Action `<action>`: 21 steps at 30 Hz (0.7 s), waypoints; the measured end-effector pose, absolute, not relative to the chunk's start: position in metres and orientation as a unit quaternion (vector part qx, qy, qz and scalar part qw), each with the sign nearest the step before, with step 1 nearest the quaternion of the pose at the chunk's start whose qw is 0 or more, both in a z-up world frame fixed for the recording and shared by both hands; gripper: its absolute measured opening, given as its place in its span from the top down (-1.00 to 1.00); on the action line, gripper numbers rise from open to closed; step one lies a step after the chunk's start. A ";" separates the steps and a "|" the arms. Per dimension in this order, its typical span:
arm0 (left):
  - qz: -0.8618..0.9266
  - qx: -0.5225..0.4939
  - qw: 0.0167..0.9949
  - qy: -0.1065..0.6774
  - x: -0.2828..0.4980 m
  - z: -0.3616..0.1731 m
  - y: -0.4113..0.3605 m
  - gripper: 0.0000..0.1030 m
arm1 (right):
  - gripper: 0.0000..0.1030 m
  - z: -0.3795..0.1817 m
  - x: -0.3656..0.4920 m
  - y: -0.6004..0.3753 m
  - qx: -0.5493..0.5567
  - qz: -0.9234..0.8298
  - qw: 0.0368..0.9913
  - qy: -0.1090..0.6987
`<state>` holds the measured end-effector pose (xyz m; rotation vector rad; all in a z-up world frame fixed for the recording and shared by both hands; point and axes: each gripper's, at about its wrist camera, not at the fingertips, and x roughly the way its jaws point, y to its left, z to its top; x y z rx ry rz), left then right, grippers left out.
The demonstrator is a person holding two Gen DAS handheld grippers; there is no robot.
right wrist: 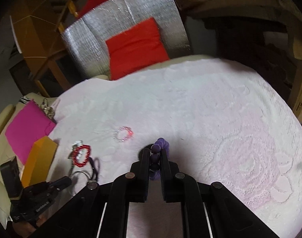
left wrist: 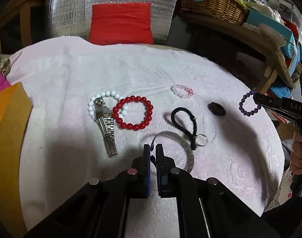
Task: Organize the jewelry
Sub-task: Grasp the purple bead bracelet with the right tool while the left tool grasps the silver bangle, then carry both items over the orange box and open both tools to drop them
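On the pale pink towel (left wrist: 71, 75) lie a red bead bracelet (left wrist: 133, 113), a white bead bracelet (left wrist: 103, 101), a silver watch (left wrist: 107, 127), a small pink bead bracelet (left wrist: 182, 91), a black cord with a key ring (left wrist: 183, 122) and a dark lump (left wrist: 217, 109). My left gripper (left wrist: 152, 148) is shut on the thin edge of a silver bangle (left wrist: 188, 150) by the cord. At the right, my right gripper (left wrist: 256, 98) holds a purple bead bracelet (left wrist: 247, 105) above the towel. In the right wrist view that gripper (right wrist: 155, 151) is shut on the purple beads (right wrist: 160, 141).
An orange box (left wrist: 10, 129) and a magenta sheet (right wrist: 27, 129) border the towel's left side. A red cushion (left wrist: 120, 22) leans on silver foil behind it. A wicker basket (left wrist: 212, 4) and shelves stand at the back right. A hand (left wrist: 298, 154) grips the right tool.
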<state>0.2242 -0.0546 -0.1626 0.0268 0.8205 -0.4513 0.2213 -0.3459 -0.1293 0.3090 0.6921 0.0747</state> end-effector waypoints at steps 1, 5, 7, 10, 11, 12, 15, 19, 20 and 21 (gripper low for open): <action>-0.217 0.014 0.894 0.392 0.222 -0.161 -0.053 0.90 | 0.79 -0.126 0.219 -0.345 0.148 0.039 0.930 0.334; -0.208 0.015 0.902 0.378 0.210 -0.151 -0.049 0.90 | 0.79 -0.118 0.212 -0.337 0.141 0.046 0.935 0.323; -0.201 0.013 0.906 0.373 0.205 -0.148 -0.047 0.90 | 0.79 -0.116 0.208 -0.336 0.136 0.048 0.936 0.321; -0.189 0.015 0.914 0.358 0.192 -0.139 -0.042 0.90 | 0.79 -0.116 0.205 -0.332 0.128 0.051 0.937 0.320; -0.188 0.011 0.916 0.355 0.189 -0.137 -0.041 0.90 | 0.79 -0.116 0.204 -0.330 0.126 0.054 0.937 0.320; -0.186 0.006 0.918 0.351 0.185 -0.133 -0.039 0.90 | 0.79 -0.115 0.202 -0.329 0.123 0.055 0.938 0.319; -0.182 -0.001 0.920 0.348 0.178 -0.125 -0.033 0.90 | 0.79 -0.113 0.198 -0.323 0.118 0.064 0.940 0.314; -0.168 -0.004 0.926 0.337 0.170 -0.110 -0.019 0.90 | 0.79 -0.106 0.195 -0.311 0.117 0.083 0.941 0.306; -0.164 -0.005 0.929 0.332 0.168 -0.104 -0.014 0.90 | 0.79 -0.104 0.194 -0.305 0.117 0.091 0.941 0.304; -0.156 -0.006 0.932 0.326 0.164 -0.096 -0.006 0.90 | 0.79 -0.102 0.193 -0.299 0.117 0.098 0.941 0.302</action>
